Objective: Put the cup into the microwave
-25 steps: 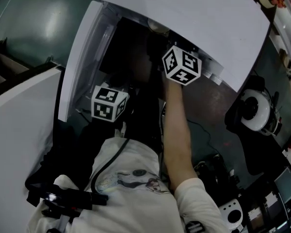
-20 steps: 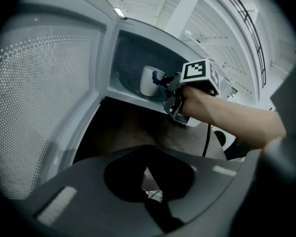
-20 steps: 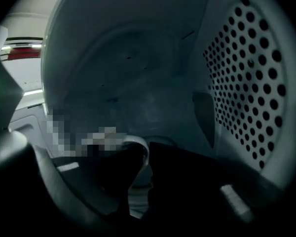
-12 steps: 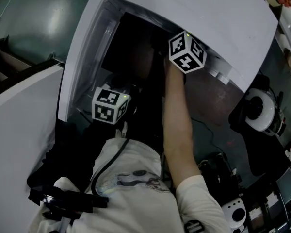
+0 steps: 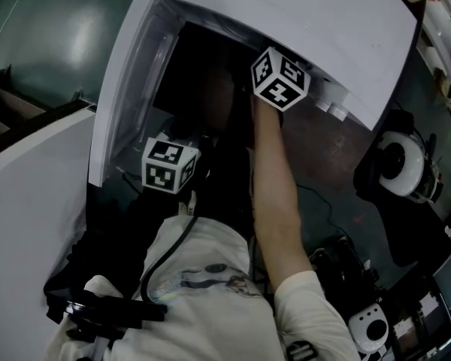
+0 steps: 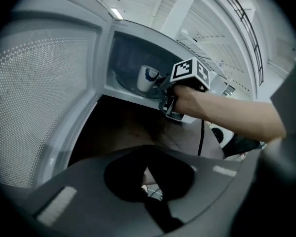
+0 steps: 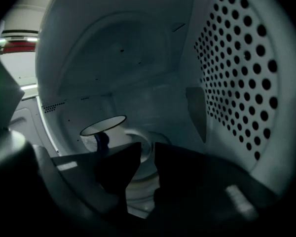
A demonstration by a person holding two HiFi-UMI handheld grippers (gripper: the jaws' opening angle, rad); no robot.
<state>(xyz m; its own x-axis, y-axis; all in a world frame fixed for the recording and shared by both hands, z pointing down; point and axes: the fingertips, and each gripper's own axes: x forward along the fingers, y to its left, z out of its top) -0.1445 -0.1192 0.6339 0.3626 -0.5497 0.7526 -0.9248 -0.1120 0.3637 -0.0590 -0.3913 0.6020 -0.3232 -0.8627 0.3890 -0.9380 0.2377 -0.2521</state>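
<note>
The white cup (image 7: 106,132) with a dark rim and blue handle stands upright on the turntable (image 7: 140,179) inside the open microwave (image 5: 286,21). It also shows as the cup (image 6: 147,78) in the left gripper view. My right gripper (image 7: 147,147) reaches into the cavity. Its jaws have just been opening and stand apart with nothing between them, the cup just left of them. Its marker cube (image 5: 279,79) sits at the opening. My left gripper (image 6: 148,152) hangs below the door (image 5: 124,81), its dark fingers together and empty.
The microwave door (image 6: 34,98) stands swung out to the left. A perforated wall (image 7: 237,63) bounds the cavity on the right. A round white appliance (image 5: 402,168) sits on the dark counter at the right. A white surface (image 5: 22,224) lies to the left.
The right gripper's cube now sits a little higher in the head view, closer to the microwave's opening. The left gripper has kept its place.
</note>
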